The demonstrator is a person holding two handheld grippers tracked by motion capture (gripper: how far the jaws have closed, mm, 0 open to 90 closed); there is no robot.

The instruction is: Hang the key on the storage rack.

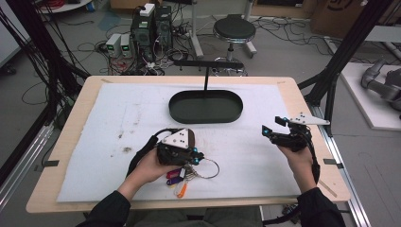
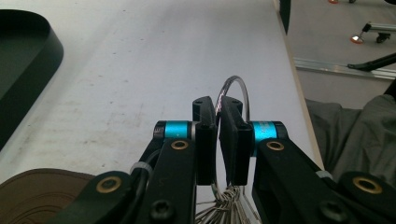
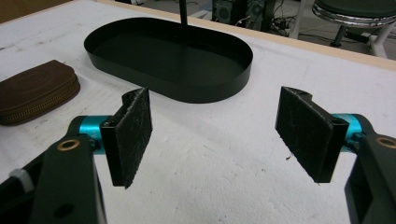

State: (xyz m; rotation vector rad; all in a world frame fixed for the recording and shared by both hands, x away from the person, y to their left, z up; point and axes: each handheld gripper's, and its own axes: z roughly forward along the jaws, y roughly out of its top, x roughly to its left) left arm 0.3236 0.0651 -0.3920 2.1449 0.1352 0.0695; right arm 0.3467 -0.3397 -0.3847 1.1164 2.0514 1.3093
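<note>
Pinching the key ring [image 2: 232, 93] near the table's [image 1: 288, 85] front edge, the left gripper [image 2: 218, 116] had its jaws nearly together, while the right gripper [image 3: 212, 135] hovered spread wide beside the tray [image 3: 205, 88].

In the high view the left claw [image 1: 197, 156] and the hand [image 1: 150, 166] holding it cover part of the key tags [image 1: 176, 177] (their number can't be told). In the left gripper view the wire ring [image 2: 233, 100] passes behind the pads [image 2: 206, 140], and the brown pouch [image 2: 39, 196] is cut off by the bottom edge.
</note>
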